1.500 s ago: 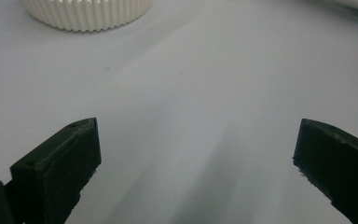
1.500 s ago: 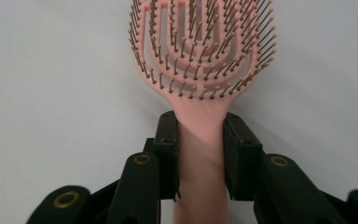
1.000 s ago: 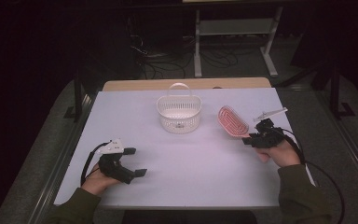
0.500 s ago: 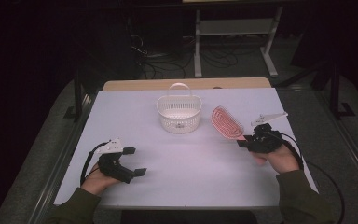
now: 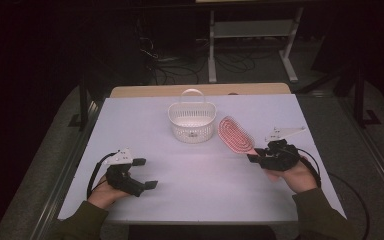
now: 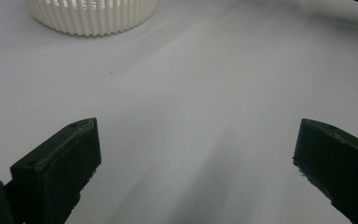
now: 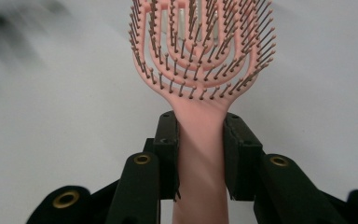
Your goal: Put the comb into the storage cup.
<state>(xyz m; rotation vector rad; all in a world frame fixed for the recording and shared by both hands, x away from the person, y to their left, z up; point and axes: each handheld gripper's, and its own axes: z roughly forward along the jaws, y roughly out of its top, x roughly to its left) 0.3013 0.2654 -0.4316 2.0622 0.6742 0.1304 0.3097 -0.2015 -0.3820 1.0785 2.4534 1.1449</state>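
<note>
The right gripper point(image 7: 200, 154) has its fingers point(image 7: 168, 154) clamped on the handle of the pink hairbrush point(image 7: 200, 56), whose bristled head juts ahead of them — just beside the white basket point(image 5: 192, 120). To do this well, I'd lift the head above the rim before letting go. The left gripper point(image 6: 193, 163) rests wide apart on the tabletop point(image 5: 200, 195), holding nothing. One hairbrush, one basket — two grippers.

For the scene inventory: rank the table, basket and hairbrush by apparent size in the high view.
1. White table, by far the largest.
2. White basket.
3. Pink hairbrush, held in the right tongs; narrower than the basket, though similar in length.
</note>
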